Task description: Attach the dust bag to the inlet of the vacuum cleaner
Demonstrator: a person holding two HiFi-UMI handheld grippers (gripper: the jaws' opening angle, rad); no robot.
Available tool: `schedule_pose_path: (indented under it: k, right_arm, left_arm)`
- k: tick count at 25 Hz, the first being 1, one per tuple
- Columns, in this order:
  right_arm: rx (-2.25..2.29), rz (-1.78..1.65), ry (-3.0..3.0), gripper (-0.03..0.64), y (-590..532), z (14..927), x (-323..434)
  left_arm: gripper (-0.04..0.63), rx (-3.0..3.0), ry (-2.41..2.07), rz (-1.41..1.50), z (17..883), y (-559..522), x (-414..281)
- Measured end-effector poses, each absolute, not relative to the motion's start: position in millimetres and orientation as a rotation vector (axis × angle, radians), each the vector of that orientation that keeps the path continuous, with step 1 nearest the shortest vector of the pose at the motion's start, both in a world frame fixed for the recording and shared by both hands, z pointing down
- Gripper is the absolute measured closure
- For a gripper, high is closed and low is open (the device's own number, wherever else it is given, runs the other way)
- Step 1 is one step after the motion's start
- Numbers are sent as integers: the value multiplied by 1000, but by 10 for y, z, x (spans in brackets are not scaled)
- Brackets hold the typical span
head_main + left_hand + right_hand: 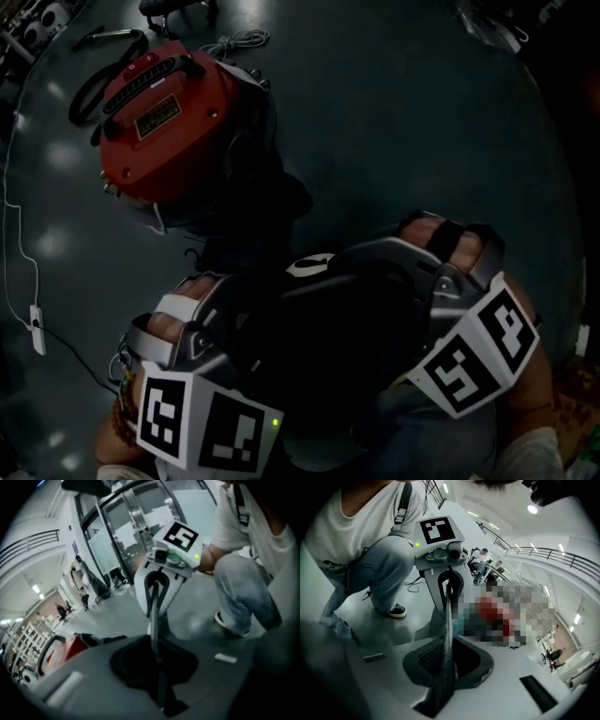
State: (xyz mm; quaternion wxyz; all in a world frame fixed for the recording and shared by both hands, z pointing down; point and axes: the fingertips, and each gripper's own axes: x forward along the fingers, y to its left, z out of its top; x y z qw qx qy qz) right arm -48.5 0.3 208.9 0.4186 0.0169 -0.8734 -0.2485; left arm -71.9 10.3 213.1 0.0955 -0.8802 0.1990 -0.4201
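Note:
The red vacuum cleaner [169, 122] stands on the dark floor at the upper left of the head view, and part of its red body [70, 651] shows in the left gripper view. Close under the head camera the dark dust bag [328, 328] hangs between both grippers, with a pale ring [309, 265] at its top. My left gripper [159, 686] is shut on one edge of the bag [153, 616], which runs edge-on as a thin dark strip to the facing gripper [157, 581]. My right gripper [445, 677] is shut on the opposite edge [448, 620].
A black hose [89, 89] curls beside the vacuum cleaner, and a coiled white cable [234, 42] lies behind it. A thin white cord with a small box [36, 328] runs down the left. The person's jeans-clad legs [243, 588] crouch behind the grippers.

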Motion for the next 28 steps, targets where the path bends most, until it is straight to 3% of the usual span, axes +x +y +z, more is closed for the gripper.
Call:
schedule_pose_path:
  k: [10,21,28]
  right_arm:
    - [-23,-598,-2142,580,-559,2564,-858]
    - [-90,-752,-2071,581,-491,2205,-851]
    - [-21,-653,-2217,580,-575,2257,-858]
  left_arm:
    - [566,-2621,751,-1388,2537,-444,-1035]
    - [565,-2527,864,-1320,2171,-371,-1001]
    - [565,-2599,815,-1312,2212,-475,-1027]
